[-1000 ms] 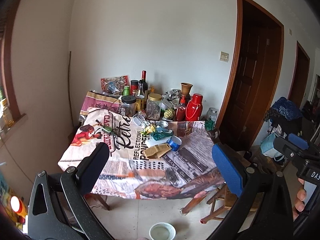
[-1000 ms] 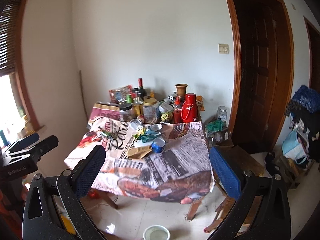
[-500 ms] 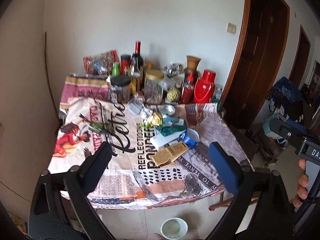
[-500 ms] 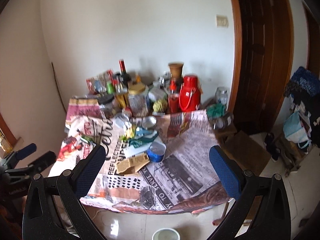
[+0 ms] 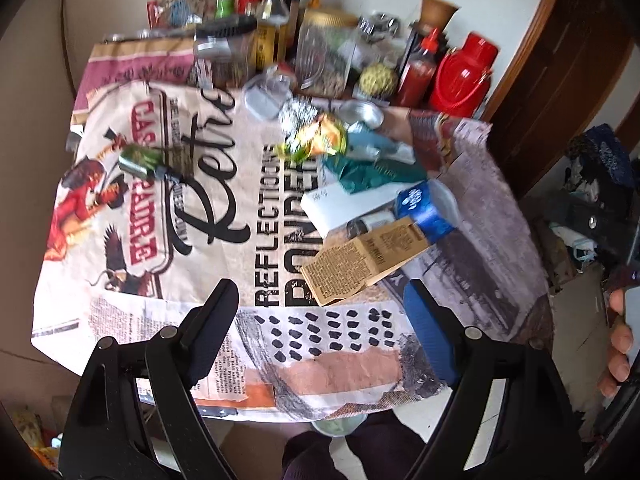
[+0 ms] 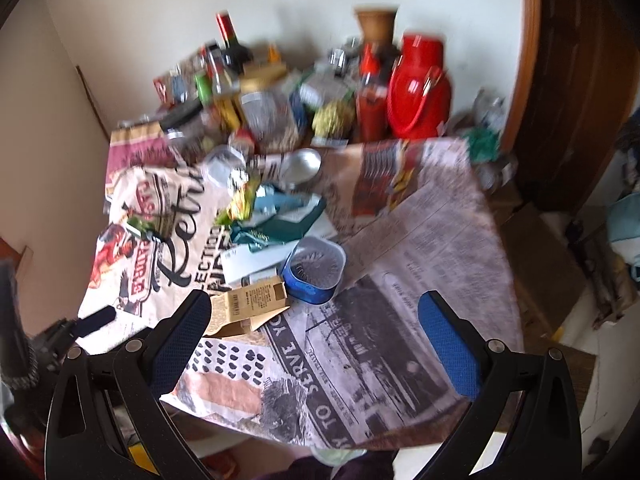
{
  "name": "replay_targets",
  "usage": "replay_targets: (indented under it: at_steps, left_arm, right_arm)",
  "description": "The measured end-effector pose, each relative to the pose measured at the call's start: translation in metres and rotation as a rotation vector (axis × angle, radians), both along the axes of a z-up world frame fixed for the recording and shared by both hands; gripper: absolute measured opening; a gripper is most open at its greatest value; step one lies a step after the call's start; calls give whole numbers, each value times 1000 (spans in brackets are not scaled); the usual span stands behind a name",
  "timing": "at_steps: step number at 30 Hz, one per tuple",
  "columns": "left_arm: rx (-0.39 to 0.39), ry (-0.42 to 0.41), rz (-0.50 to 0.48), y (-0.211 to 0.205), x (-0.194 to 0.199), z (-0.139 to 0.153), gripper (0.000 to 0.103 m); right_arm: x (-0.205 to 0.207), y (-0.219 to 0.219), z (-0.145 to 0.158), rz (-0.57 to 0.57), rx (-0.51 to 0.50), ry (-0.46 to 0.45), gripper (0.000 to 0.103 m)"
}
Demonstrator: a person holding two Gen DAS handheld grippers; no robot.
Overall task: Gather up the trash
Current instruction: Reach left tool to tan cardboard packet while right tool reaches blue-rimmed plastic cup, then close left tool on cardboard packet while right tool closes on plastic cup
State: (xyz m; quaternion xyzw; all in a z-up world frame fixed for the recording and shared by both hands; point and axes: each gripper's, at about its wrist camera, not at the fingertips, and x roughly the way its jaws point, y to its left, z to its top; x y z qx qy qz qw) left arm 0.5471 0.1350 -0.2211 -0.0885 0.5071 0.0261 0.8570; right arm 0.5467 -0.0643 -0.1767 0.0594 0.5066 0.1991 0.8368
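Observation:
Trash lies in a heap mid-table on the printed cloth [image 5: 208, 208]: a flattened brown carton [image 5: 364, 260] [image 6: 248, 304], a blue tub [image 5: 426, 210] [image 6: 314, 270], a white box [image 5: 340, 204], a green wrapper [image 5: 372, 170] [image 6: 276, 224], a yellow-green snack bag [image 5: 316, 138] [image 6: 240, 200], crumpled foil [image 5: 298, 114], and a small green wrapper [image 5: 140, 160] apart at the left. My left gripper [image 5: 320, 320] is open and empty above the table's near edge, just short of the carton. My right gripper [image 6: 316, 332] is open and empty, near the carton and tub.
Bottles, jars, a red thermos [image 5: 462, 76] [image 6: 416, 88], a sauce bottle [image 5: 416, 70] and a clay vase [image 6: 376, 26] crowd the table's back by the wall. A brown door [image 5: 560, 60] stands at the right. A small bowl [image 5: 336, 426] sits on the floor below the table edge.
Both grippers have moved forward and tilted down toward the table; the trash heap now looks much closer. Both stay open.

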Motion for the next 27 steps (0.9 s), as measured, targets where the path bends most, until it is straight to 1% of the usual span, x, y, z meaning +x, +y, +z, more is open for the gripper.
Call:
replay_targets:
  at_steps: [4, 6, 8, 11, 13, 15, 17, 18, 19, 20, 21, 23, 24, 26, 27]
  left_arm:
    - [-18, 65, 4, -7, 18, -27, 85]
    - [-6, 93, 10, -9, 24, -39, 85]
    - [0, 122, 34, -10, 31, -52, 85]
    - [-17, 152, 74, -8, 35, -69, 85]
    - [-22, 160, 96, -7, 35, -75, 84]
    - [-24, 160, 109, -6, 35, -80, 80]
    - [-35, 159, 114, -4, 36, -83, 74]
    - [-44, 157, 119, -3, 36, -85, 71]
    - [-52, 153, 118, -2, 37, -86, 66]
    - [-58, 151, 116, -1, 37, -87, 63]
    - [-62, 148, 118, -1, 38, -87, 60]
    - [-68, 141, 119, 1, 42, -88, 47]
    - [-79, 135, 120, 3, 43, -89, 44]
    - [-112, 116, 125, 8, 46, -91, 30]
    - [-135, 103, 125, 10, 47, -92, 25]
  right_arm:
    - [40, 3, -38, -1, 53, 128, 101]
    - [54, 5, -54, 1, 70, 181, 97]
    - [67, 11, -70, 14, 86, 235, 96]
    - [78, 19, -83, 37, 97, 276, 94]
    - [83, 27, -91, 63, 94, 301, 91]
    - [85, 33, -97, 78, 95, 321, 83]
    - [87, 36, -101, 87, 86, 331, 79]
    - [90, 35, -104, 90, 82, 334, 74]
    - [91, 36, -106, 96, 80, 341, 72]
    - [92, 35, -108, 99, 76, 345, 66]
    - [93, 34, -110, 102, 74, 347, 63]
    - [92, 31, -109, 100, 74, 339, 62]
    - [92, 28, -108, 92, 66, 328, 62]
    - [89, 25, -106, 93, 53, 313, 62]
    - [87, 23, -105, 92, 48, 307, 62]
